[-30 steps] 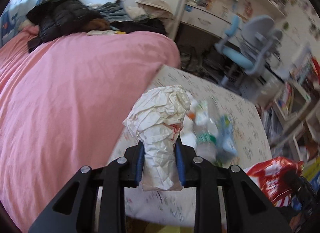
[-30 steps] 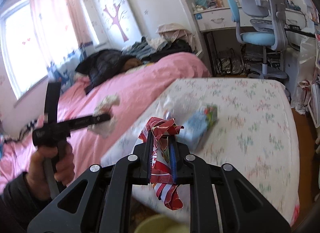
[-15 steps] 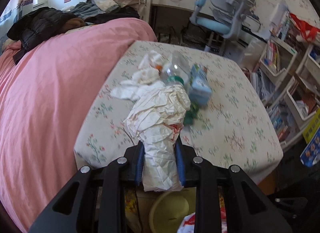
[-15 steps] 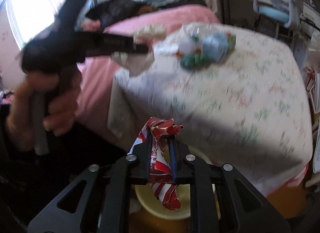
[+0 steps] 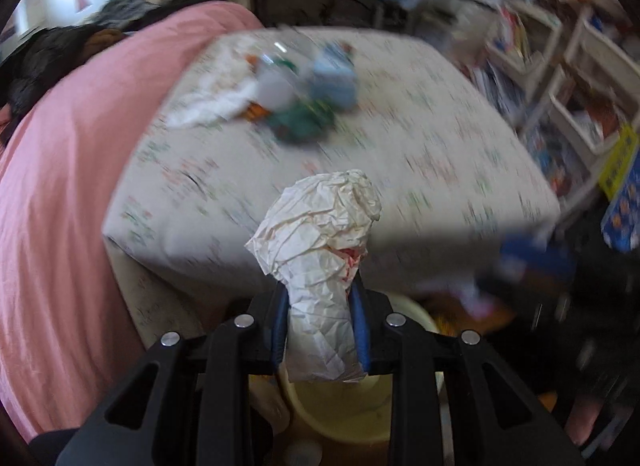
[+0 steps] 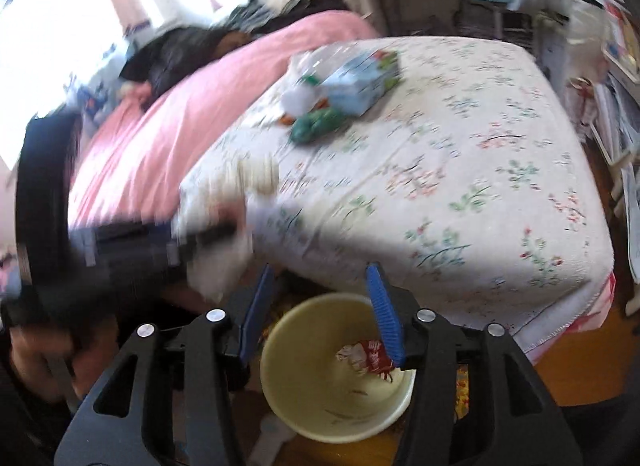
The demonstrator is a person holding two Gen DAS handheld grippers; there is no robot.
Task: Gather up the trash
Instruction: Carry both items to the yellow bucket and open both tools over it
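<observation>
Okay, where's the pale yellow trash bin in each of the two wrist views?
Left wrist: the pale yellow bin sits at bottom centre, mostly hidden behind the left gripper and its crumpled white paper.
Right wrist: bottom centre, open mouth showing, red wrapper inside.
Shared landmark: the floral bedspread just above it.

The mouth of the pale yellow bin (image 6: 338,370) lies open beneath the right claw (image 6: 320,306), one red wrapper (image 6: 370,354) at its bottom. The flowered mattress (image 6: 460,169) overhangs just beyond. The left claw (image 6: 208,234) and its crumpled paper (image 5: 320,266) crowd in from the left; clutter (image 6: 340,93) occupies only the mattress's far side, leaving the near cover bare.
</observation>
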